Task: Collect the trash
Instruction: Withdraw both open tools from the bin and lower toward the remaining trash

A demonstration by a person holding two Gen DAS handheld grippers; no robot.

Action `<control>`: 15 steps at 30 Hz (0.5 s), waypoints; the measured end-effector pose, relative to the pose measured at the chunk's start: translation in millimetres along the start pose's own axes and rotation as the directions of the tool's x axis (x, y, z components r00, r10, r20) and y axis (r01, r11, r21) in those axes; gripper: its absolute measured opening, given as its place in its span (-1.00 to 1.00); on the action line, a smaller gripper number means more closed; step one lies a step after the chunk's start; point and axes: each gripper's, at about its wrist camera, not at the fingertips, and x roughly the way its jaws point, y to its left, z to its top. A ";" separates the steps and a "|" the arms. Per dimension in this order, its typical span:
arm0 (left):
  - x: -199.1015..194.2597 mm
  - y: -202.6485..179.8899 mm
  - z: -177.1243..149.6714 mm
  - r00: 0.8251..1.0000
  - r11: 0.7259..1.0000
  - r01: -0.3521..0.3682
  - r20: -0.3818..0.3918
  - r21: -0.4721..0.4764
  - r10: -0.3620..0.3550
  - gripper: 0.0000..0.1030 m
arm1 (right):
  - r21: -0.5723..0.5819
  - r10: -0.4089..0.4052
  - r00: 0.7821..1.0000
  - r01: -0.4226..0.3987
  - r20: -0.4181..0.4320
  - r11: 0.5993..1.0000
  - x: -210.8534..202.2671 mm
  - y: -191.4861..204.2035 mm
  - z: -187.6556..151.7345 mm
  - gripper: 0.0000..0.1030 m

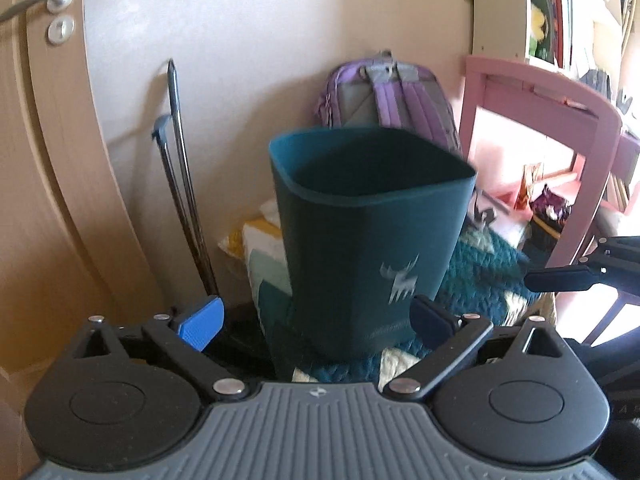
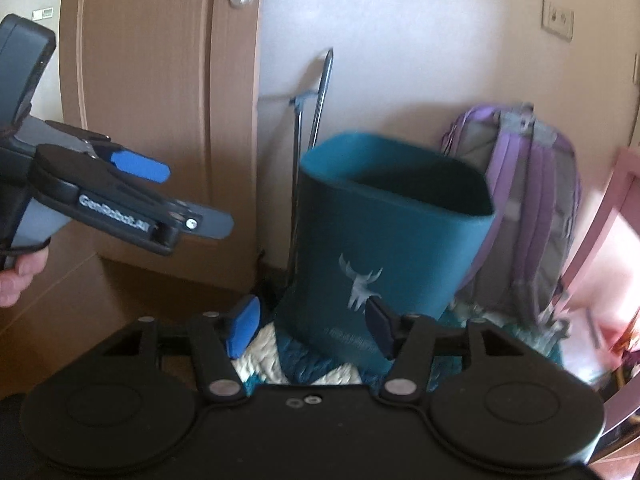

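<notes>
My left gripper (image 1: 316, 322) has its blue-padded fingers (image 1: 202, 322) spread wide with nothing between them, and my right gripper (image 2: 310, 330) is spread the same way, bare of any load. Just beyond both sets of fingertips stands the dark teal square plastic waste bin with a pale deer printed on its side (image 1: 370, 236), upright on a knitted teal and cream patterned blanket (image 1: 480, 276); neither gripper touches it. I can't see into the bin's dark inside. From the right wrist view my left gripper reaches in from the left, short of the bin. Behind the bin a purple and grey backpack (image 2: 528, 200) leans against the cream wall (image 1: 260, 40), a thin metal-rod stand (image 1: 180, 184) stands to the left by the light wooden door (image 2: 160, 100), and a pink wooden chair (image 1: 540, 120) sits off to the right
</notes>
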 end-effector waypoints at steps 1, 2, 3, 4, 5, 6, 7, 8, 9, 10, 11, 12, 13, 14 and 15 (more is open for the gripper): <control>3.0 4.1 -8.6 1.000 1.000 0.001 -0.010 -0.002 -0.001 0.95 | 0.005 0.010 1.000 -0.010 -0.009 1.000 4.7 2.2 -6.4 0.13; 7.2 8.8 -18.0 1.000 1.000 0.007 -0.023 -0.002 -0.007 0.95 | 0.011 0.021 1.000 -0.021 -0.021 1.000 10.4 4.4 -13.3 0.13; 12.6 13.5 -27.7 0.999 1.000 0.012 -0.037 0.000 -0.012 0.95 | 0.019 0.028 0.999 -0.027 -0.033 0.999 16.6 6.6 -20.8 0.13; 18.0 17.8 -37.6 0.999 1.000 0.011 -0.049 0.005 -0.011 0.95 | 0.029 0.037 0.998 -0.036 -0.042 0.999 23.3 9.1 -29.6 0.13; 23.5 21.8 -47.2 0.998 1.000 0.007 -0.059 0.012 -0.006 0.95 | 0.038 0.050 0.997 -0.048 -0.050 0.998 30.6 11.4 -39.2 0.13; 30.7 27.1 -59.0 0.997 1.000 0.005 -0.074 0.018 -0.003 0.95 | 0.045 0.060 0.997 -0.057 -0.057 0.997 37.7 13.1 -47.5 0.14; 38.2 32.5 -69.7 0.997 1.000 -0.002 -0.083 0.017 0.004 0.95 | 0.054 0.065 0.996 -0.062 -0.064 0.997 45.7 15.7 -57.7 0.14; 45.5 38.3 -81.4 0.996 1.000 -0.015 -0.091 0.011 0.016 0.95 | 0.067 0.072 0.994 -0.067 -0.083 0.995 53.8 17.0 -68.2 0.14; 52.4 43.7 -91.8 0.994 1.000 -0.021 -0.103 0.008 0.022 0.95 | 0.083 0.080 0.992 -0.072 -0.101 0.994 62.2 17.6 -77.9 0.14; 60.4 49.4 -104.0 0.993 1.000 -0.023 -0.116 0.006 0.024 0.95 | 0.099 0.089 0.988 -0.078 -0.123 0.992 71.5 19.2 -89.3 0.14; 69.4 55.4 -117.1 0.991 1.000 -0.027 -0.129 0.005 0.027 0.95 | 0.109 0.095 0.985 -0.079 -0.144 0.991 81.5 20.5 -100.7 0.14; 79.0 60.9 -130.4 0.988 0.999 -0.032 -0.148 0.006 0.033 0.95 | 0.116 0.095 0.981 -0.076 -0.169 0.990 92.1 21.2 -111.4 0.14; 86.5 64.7 -141.8 0.986 0.999 -0.032 -0.166 0.009 0.033 0.95 | 0.122 0.097 0.976 -0.074 -0.196 0.990 101.8 21.8 -122.0 0.14; 97.0 68.8 -155.3 0.981 0.999 -0.031 -0.192 0.016 0.034 0.95 | 0.125 0.098 0.970 -0.071 -0.223 0.990 111.5 23.7 -133.2 0.14; 106.6 72.4 -167.1 0.976 0.999 -0.033 -0.214 0.019 0.036 0.95 | 0.124 0.098 0.964 -0.069 -0.246 0.990 121.6 25.3 -143.4 0.15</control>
